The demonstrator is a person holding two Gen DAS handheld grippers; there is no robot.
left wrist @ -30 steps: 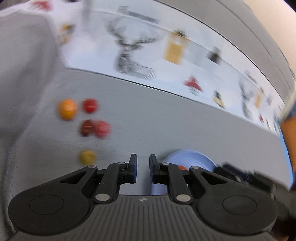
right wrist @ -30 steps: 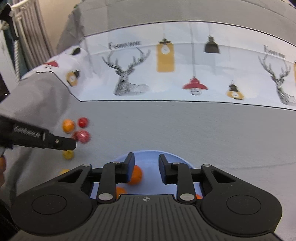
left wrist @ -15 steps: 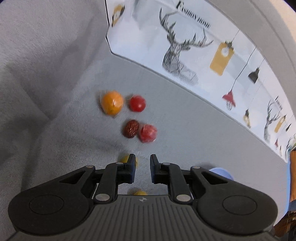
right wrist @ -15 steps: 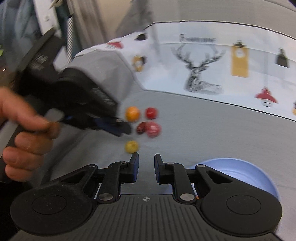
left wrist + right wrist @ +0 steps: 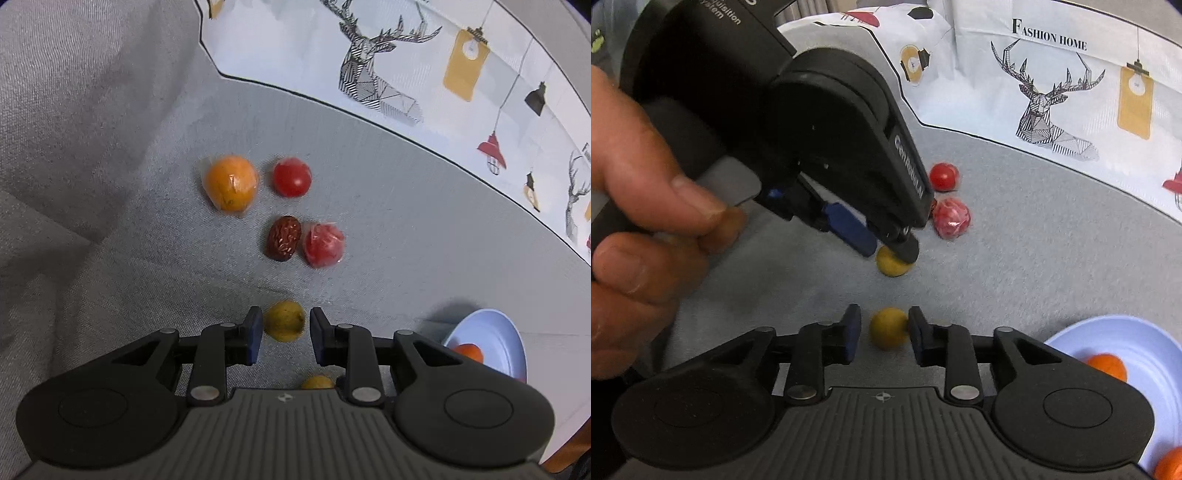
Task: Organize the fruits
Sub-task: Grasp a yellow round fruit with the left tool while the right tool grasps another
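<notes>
Blue plate: 2 oranges in; 6 fruits on grey desk; left tool and right tool, both part-open, each straddle 1 yellow fruit, ungripped.

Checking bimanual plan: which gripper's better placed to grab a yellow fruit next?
Either: the left gripper brackets one yellow fruit, the right gripper the other. Right is likely better, nearer the plate.
</notes>
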